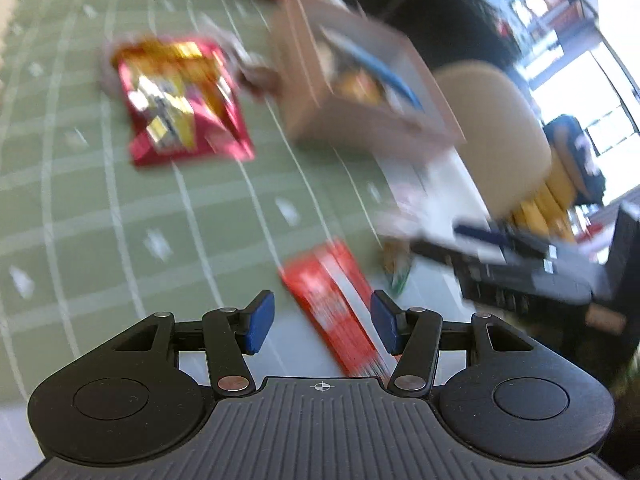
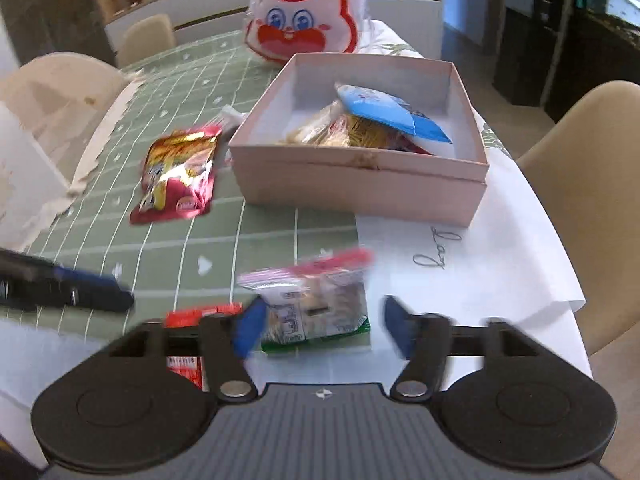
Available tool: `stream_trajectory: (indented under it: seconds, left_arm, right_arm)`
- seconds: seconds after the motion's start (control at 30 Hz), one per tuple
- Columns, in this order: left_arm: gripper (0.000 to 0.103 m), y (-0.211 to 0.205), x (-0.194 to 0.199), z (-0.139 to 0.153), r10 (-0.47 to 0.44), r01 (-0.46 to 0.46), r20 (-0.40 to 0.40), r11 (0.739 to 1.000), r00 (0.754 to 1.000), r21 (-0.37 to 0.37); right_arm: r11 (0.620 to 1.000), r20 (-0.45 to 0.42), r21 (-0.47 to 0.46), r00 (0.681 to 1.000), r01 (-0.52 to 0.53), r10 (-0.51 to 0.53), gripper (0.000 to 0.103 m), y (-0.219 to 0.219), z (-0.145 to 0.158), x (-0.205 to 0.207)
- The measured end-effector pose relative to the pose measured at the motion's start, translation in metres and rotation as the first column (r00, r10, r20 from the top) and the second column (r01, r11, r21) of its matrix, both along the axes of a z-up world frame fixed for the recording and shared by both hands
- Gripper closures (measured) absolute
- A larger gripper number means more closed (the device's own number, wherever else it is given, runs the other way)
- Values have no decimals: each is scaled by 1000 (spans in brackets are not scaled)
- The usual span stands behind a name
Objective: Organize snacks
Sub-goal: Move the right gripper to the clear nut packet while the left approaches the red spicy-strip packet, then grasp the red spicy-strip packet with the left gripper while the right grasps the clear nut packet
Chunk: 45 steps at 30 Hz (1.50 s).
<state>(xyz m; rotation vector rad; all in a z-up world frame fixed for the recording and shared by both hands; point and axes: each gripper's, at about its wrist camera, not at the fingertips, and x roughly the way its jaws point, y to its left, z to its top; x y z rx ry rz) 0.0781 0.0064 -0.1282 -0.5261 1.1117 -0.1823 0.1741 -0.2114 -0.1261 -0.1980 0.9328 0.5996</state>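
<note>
My left gripper [image 1: 322, 326] hovers open over a flat red packet [image 1: 336, 312] lying at the edge of the green checked tablecloth [image 1: 80, 200]. My right gripper [image 2: 324, 328] is open around a clear packet with a red top and green bottom [image 2: 312, 300] that lies on the table; the right pad stands clear of it. A pink box [image 2: 360, 184] holds a blue packet [image 2: 394, 114] and some tan and yellow snacks. A red and yellow pouch [image 2: 178, 176] lies left of the box, blurred in the left wrist view [image 1: 184, 104].
A rabbit-face bag [image 2: 300, 12] stands behind the box. White paper [image 2: 500, 240] covers the table's right side up to its edge. Beige chairs [image 2: 592, 200] stand around the table. One of the left gripper's fingers [image 2: 92, 294] shows at the left.
</note>
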Motion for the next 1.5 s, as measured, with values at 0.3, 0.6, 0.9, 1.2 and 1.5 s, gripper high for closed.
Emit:
stream_trajectory:
  seconds: [0.3,0.6,0.9,1.2,1.5]
  left_arm:
    - [45,-18,-7,-9,21,-23,-53,999,998,-24]
    - [45,-39,-3,-6,3,3,-45,992,999,130]
    - [45,-95,8,-10,-50,65,-47,911,998,407]
    - [38,-112,10,-22,88,-67,-29,900,996,431]
    - [28,-129,10,-24,131,-119,8,866,991,485]
  right_arm:
    - [985,3,-126,993,-120,122,51,-14,-23,-45]
    - [962,-2,-29,962,-272,272,51,-6,-15,-61]
    - [991,23,6,991,-130,130,43,-60,-11,-19]
    - [955,41,-11,954,-296,297,39,-72,-19,-6]
    - [918,111,-31,911,-395,396,37,-72,-21,1]
